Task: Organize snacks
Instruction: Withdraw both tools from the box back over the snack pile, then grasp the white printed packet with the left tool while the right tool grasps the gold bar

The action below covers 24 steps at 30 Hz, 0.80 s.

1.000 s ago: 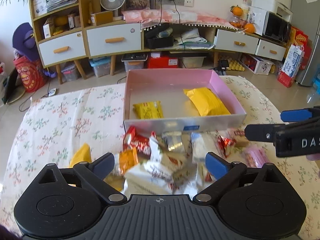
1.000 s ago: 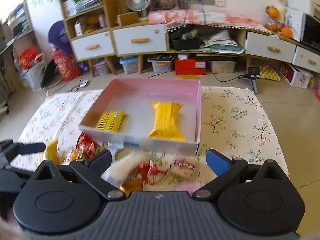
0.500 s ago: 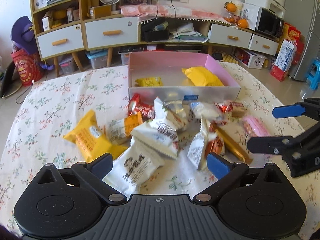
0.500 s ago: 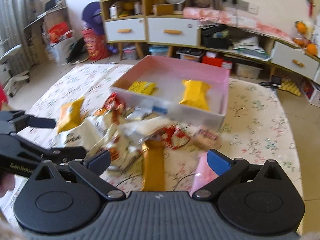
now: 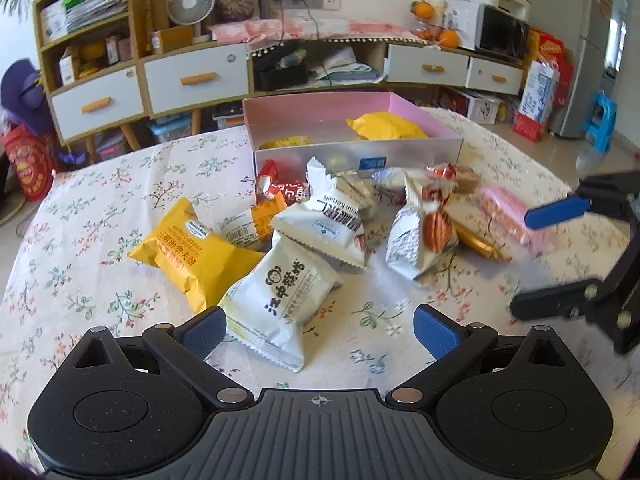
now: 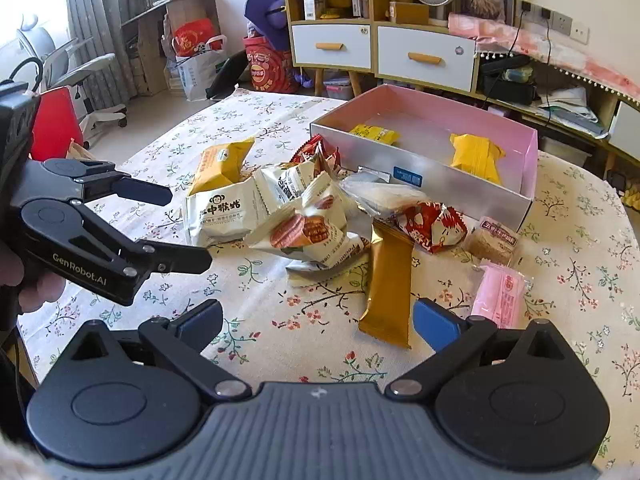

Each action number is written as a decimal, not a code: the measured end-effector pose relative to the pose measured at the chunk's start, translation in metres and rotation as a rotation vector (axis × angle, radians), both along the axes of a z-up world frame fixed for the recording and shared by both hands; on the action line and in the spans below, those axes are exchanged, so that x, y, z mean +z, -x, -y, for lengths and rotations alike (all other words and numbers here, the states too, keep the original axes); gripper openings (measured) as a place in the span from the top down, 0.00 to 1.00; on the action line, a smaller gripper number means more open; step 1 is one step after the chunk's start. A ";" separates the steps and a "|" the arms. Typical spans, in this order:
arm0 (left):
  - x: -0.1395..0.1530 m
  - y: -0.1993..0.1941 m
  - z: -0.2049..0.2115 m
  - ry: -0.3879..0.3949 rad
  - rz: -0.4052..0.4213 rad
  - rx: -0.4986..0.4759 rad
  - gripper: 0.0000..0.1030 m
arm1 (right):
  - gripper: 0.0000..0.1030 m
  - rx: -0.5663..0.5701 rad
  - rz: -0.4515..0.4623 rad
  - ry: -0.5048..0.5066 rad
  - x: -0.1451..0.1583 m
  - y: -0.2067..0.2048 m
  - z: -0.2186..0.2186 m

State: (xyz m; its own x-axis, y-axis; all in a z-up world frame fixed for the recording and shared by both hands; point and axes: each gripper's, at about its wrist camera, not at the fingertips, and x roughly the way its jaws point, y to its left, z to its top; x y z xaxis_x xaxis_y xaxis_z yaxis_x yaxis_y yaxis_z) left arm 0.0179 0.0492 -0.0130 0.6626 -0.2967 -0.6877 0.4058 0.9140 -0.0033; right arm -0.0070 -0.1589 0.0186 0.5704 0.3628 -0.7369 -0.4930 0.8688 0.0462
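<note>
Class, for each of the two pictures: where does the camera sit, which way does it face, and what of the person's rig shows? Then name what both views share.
Left wrist: on left gripper, facing the pink box; right gripper shows at right.
Right wrist: on right gripper, facing snacks; left gripper and hand at left.
Shared: monkey packet, gold bar, box.

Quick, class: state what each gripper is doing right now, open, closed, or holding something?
Left gripper: open, holding nothing, above the white snack packet.
Right gripper: open, holding nothing, near the gold bar.
</note>
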 end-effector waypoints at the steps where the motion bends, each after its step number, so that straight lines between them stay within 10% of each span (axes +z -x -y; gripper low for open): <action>1: -0.003 0.000 -0.001 -0.003 0.009 -0.014 0.02 | 0.03 -0.007 0.002 0.004 -0.001 0.001 0.000; 24: -0.024 -0.029 0.013 -0.090 -0.004 -0.185 0.33 | 0.42 -0.102 -0.072 0.040 -0.025 -0.037 -0.002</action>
